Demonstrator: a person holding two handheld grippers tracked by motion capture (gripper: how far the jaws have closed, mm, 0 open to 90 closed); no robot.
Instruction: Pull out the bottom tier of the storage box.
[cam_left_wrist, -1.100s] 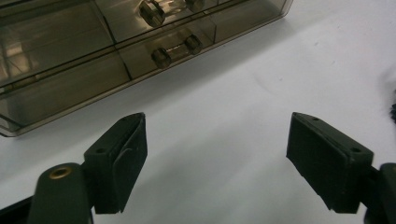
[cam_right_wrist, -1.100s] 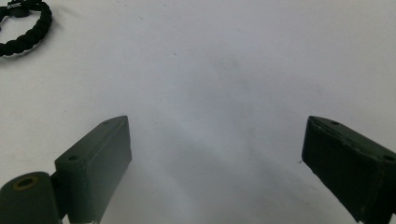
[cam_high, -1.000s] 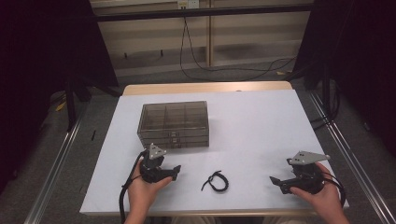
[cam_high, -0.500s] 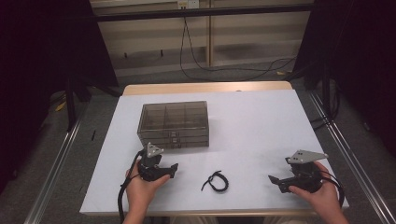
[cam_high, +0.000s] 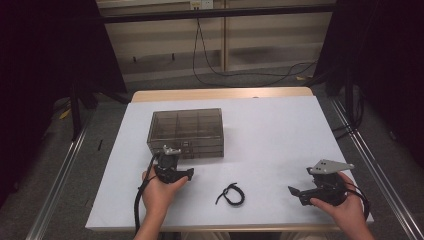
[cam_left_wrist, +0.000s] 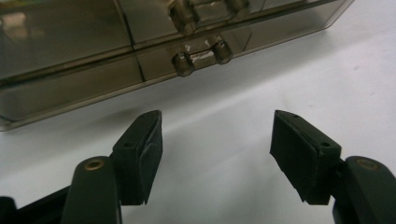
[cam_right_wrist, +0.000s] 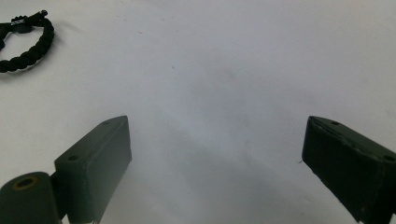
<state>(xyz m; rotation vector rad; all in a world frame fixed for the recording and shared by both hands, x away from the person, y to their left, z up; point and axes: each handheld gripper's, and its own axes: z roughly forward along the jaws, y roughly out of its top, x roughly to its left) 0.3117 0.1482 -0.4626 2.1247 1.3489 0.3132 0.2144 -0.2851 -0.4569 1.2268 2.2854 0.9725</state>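
Your left gripper (cam_high: 172, 161), fingers apart, sits just near of the box (cam_high: 186, 131) with its drawer knobs (cam_left_wrist: 201, 57) dead ahead (the right gripper (cam_high: 300, 192), also spread, idles by the bracelet (cam_high: 231, 194)).

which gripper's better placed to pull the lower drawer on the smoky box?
Left. The left gripper is open and faces the lower drawer handle of the drawer box close up. The right gripper sits far off near the table's right edge, facing bare tabletop and the bracelet.
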